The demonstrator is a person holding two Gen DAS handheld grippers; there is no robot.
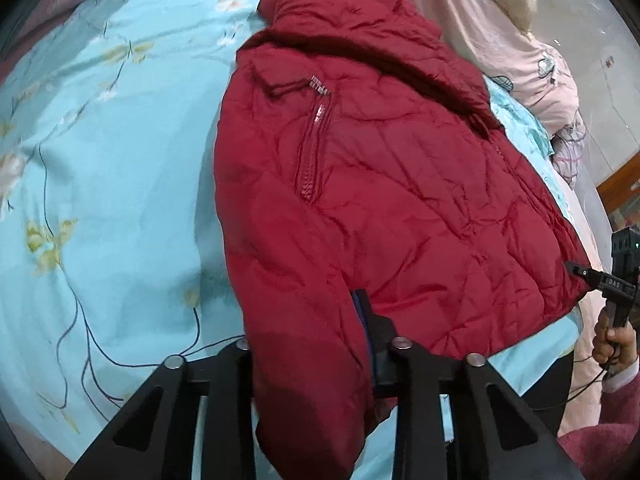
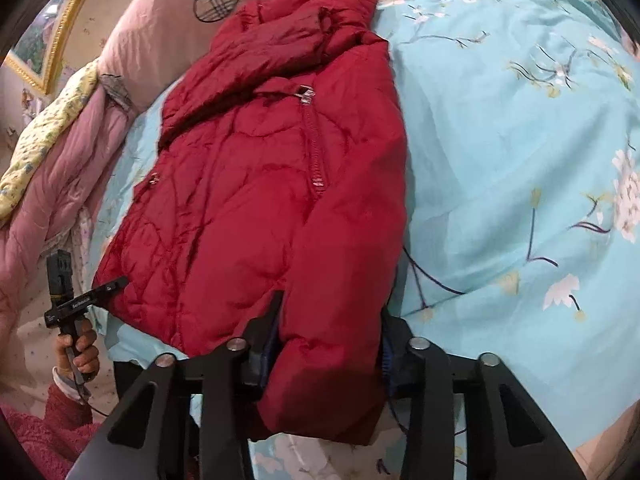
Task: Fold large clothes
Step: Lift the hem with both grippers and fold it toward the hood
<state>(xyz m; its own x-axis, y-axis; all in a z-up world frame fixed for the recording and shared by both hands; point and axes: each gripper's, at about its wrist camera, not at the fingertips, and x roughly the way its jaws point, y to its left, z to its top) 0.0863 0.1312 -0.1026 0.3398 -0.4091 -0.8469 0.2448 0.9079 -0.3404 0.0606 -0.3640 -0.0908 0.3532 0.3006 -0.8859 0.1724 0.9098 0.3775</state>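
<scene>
White letters "DAS" on the other claw [image 1: 576,270].

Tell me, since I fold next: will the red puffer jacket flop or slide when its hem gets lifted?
The red jacket looks puffy and creased, so it will likely sag, not hold shape. Its shiny shell may slip on the blue sheet. Both grippers pinch thick bottom-edge padding, so it probably lifts lightly.

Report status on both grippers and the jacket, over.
Left gripper shut on the red jacket hem corner. Right gripper clamped on the other hem corner. Jacket flat on the blue floral sheet, zipped. Nothing in the way.
</scene>
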